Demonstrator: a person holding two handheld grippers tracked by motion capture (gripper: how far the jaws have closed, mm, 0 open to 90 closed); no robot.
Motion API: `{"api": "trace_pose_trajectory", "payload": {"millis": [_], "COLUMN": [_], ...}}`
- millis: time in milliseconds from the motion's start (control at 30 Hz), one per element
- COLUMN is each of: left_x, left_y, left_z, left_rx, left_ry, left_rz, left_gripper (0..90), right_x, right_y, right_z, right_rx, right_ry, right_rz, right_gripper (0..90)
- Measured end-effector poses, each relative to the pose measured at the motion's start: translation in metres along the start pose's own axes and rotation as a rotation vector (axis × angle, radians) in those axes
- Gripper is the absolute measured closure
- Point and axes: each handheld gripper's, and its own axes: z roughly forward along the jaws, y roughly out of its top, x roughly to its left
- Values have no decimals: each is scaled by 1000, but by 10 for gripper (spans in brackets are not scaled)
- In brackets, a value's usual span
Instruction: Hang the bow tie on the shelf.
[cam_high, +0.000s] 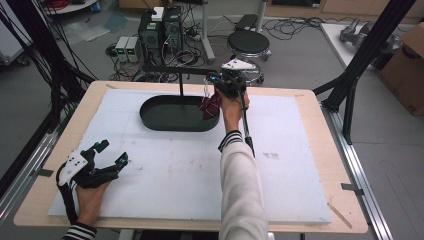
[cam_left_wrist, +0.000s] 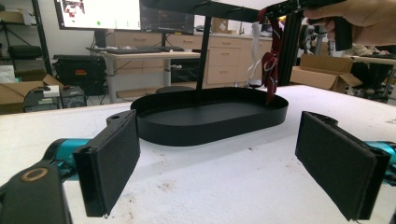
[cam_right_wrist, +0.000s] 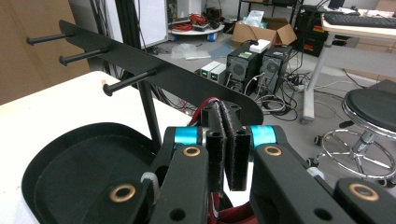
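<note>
A black oval tray (cam_high: 160, 120) stands at the back of the white mat. A thin post (cam_high: 180, 85) rises from it and carries a black bar with several pegs (cam_right_wrist: 140, 60). My right gripper (cam_high: 215, 85) is at the bar's right end, above the tray's right rim. Its jaws (cam_right_wrist: 227, 112) are shut on a dark red strap with white cord (cam_high: 210, 106). The strap (cam_left_wrist: 271, 65) hangs down toward the tray. My left gripper (cam_high: 114, 153) rests open on the mat at the front left, with nothing between its pads (cam_left_wrist: 112, 163). It faces the tray (cam_left_wrist: 210, 126).
The wooden table's edge (cam_high: 320, 150) runs around the white mat (cam_high: 280, 170). Behind the table are a black stool (cam_high: 248, 42), computer towers (cam_high: 160, 30) and loose cables on the floor. A black frame strut (cam_high: 360, 60) stands at the right.
</note>
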Motion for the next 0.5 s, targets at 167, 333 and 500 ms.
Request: {"api": "trace_pose_trajectory", "payload": {"millis": [167,333,500], "left_x": [0,0,0], "left_y": [0,0,0], "left_z": [0,0,0], "left_rx": [-1,-1,0], "left_ry": [-1,0,-2], "left_rz": [2,0,5], "left_gripper": [143,143,143], "right_x": [-3,-2,-3], "right_y": [0,3,4], "right_z": [1,-2,-8], "right_rx": [-14,-14,-20], "right_ry": [-19,-34,-62], "right_rz": [-13,-33,-17], "right_gripper": [816,753,639]}}
